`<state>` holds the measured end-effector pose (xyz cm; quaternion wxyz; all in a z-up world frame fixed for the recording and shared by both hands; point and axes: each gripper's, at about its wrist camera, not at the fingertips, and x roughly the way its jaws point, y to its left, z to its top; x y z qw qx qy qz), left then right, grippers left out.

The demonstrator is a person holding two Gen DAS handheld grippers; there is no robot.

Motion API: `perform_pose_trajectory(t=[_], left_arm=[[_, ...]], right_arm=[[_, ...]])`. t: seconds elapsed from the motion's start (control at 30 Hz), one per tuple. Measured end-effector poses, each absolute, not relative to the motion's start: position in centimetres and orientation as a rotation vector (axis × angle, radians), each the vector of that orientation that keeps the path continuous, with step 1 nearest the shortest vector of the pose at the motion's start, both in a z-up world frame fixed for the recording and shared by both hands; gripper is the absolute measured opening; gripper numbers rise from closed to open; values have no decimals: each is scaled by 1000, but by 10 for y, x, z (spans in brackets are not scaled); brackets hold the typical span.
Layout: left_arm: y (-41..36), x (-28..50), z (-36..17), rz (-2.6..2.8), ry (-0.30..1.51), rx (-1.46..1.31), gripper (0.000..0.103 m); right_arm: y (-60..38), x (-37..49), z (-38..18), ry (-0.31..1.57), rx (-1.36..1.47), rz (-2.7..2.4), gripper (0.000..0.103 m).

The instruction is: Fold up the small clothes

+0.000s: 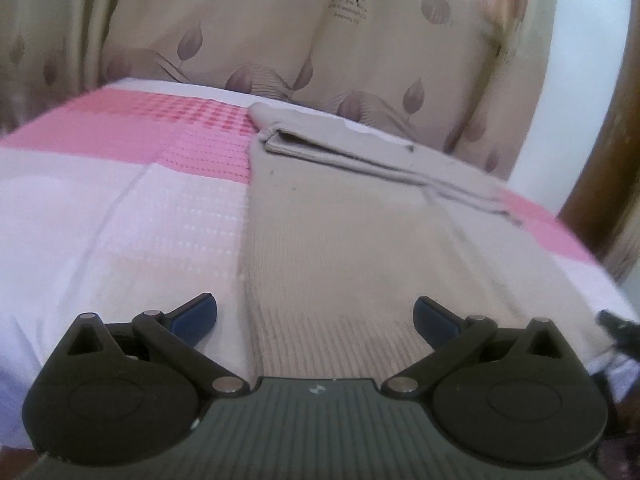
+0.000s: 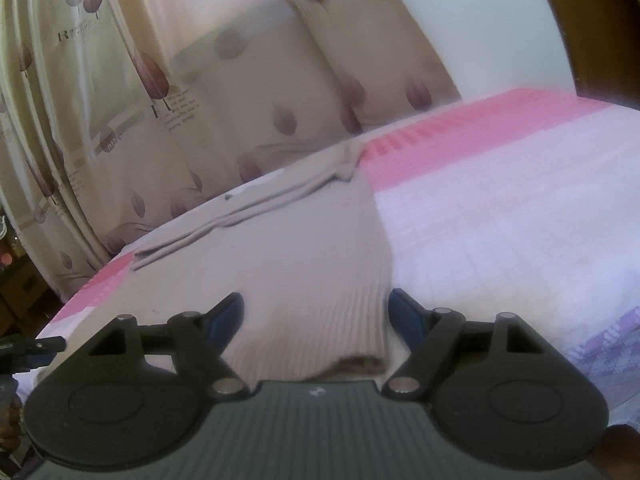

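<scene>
Beige knit garment (image 1: 340, 240) flat on bed (image 1: 120, 220) — left gripper (image 1: 315, 316), right gripper (image 2: 316, 318) gaping, empty

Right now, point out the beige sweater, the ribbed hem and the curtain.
beige sweater (image 1: 340, 216): left wrist view, middle of its knit body.
ribbed hem (image 2: 320, 332): right wrist view, ribbing between the open tool's fingers.
curtain (image 1: 248, 28): left wrist view, leaf-printed panel behind the bed.
</scene>
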<state>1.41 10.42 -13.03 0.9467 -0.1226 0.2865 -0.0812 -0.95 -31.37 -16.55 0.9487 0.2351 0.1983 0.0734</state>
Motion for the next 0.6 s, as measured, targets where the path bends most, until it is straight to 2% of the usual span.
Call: perform_pose_trajectory(t=[0.2, 0.37, 0.5, 0.57, 0.6], left_arm=[[110, -1, -133, -228, 569, -270, 100], [109, -5, -134, -326, 585, -284, 91], [107, -2, -134, -343, 597, -306, 89], [107, -1, -134, -342, 601, -310, 81], [107, 0, -134, -335, 602, -310, 72]], right_arm=[[-317, -11, -167, 400, 493, 151, 79], [-322, -10, -167, 410, 525, 166, 79], [-324, -11, -166, 429, 537, 181, 79], [-327, -12, -166, 432, 544, 194, 79], [-329, -12, -167, 434, 553, 206, 79]])
